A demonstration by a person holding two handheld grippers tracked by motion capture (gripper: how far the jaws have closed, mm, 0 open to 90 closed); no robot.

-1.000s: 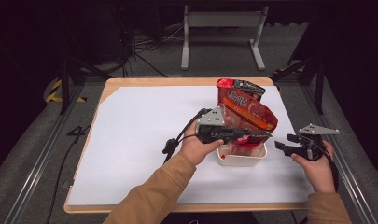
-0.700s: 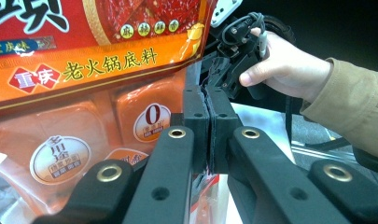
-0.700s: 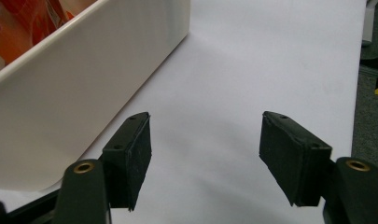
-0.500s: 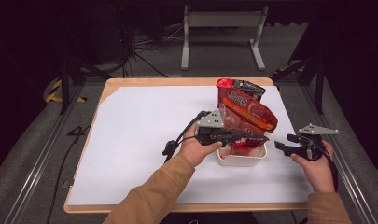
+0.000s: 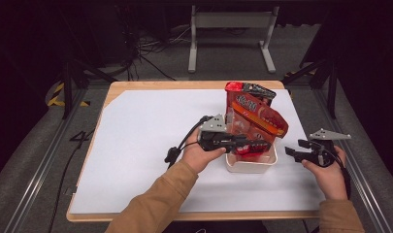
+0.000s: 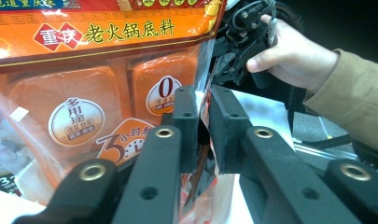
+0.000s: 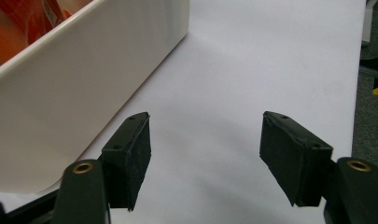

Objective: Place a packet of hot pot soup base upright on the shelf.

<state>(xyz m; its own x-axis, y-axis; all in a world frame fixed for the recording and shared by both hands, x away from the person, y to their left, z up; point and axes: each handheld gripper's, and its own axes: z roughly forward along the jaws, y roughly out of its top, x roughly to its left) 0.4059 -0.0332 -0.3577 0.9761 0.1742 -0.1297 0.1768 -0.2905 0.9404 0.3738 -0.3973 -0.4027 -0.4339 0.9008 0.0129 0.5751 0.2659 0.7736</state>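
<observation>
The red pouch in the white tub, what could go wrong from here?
The left gripper pinches only the thin side edge of the red pouch, so it could slip or tear if pulled. The pouch stands tall and leaning in the small white tub, which might tip or drag along. The right gripper is open beside the tub, not steadying it.
</observation>
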